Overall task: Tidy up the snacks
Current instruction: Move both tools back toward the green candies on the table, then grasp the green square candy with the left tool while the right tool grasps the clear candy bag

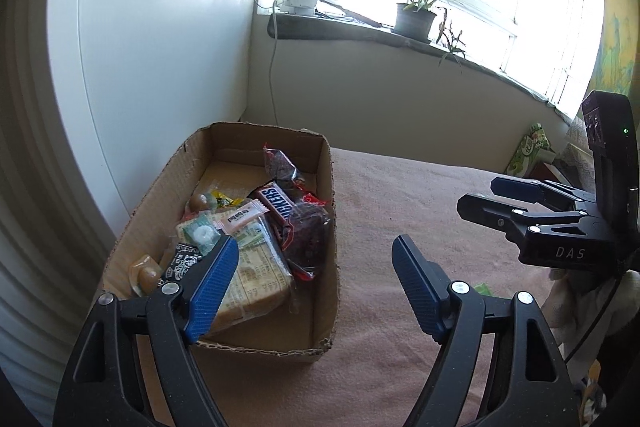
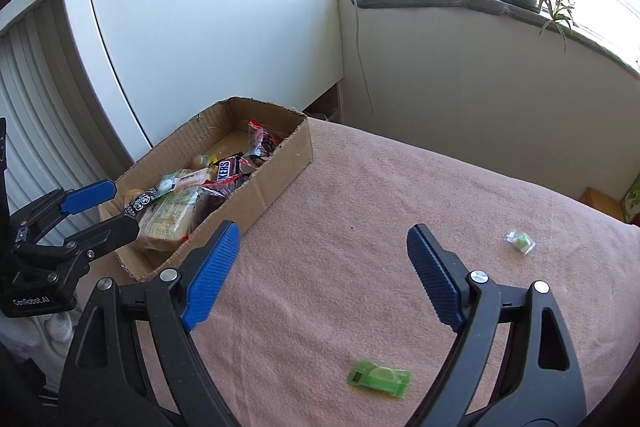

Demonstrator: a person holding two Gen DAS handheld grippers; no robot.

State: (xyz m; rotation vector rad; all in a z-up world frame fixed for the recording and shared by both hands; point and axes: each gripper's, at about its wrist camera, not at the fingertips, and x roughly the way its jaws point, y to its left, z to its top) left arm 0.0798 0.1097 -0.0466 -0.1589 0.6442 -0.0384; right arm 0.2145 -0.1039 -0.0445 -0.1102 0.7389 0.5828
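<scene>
A cardboard box (image 1: 326,187) (image 2: 280,163) stands on a pink blanket and holds several snacks: a Snickers bar (image 1: 278,205) (image 2: 226,169), dark red packets (image 1: 310,239), a large pale cracker pack (image 1: 256,275) (image 2: 168,221). A green packet (image 2: 379,378) lies on the blanket below my right gripper (image 2: 322,247). A small green candy (image 2: 520,241) lies to the right. My left gripper (image 1: 316,255) is open and empty over the box's near right corner, seen also in the right wrist view (image 2: 108,205). My right gripper is open and empty, seen also in the left wrist view (image 1: 476,197).
A white cabinet (image 2: 208,11) stands behind the box. A windowsill (image 1: 360,31) carries a potted plant (image 1: 416,13) and a white adapter with a cable. Green-patterned items (image 1: 528,149) sit at the blanket's far right edge.
</scene>
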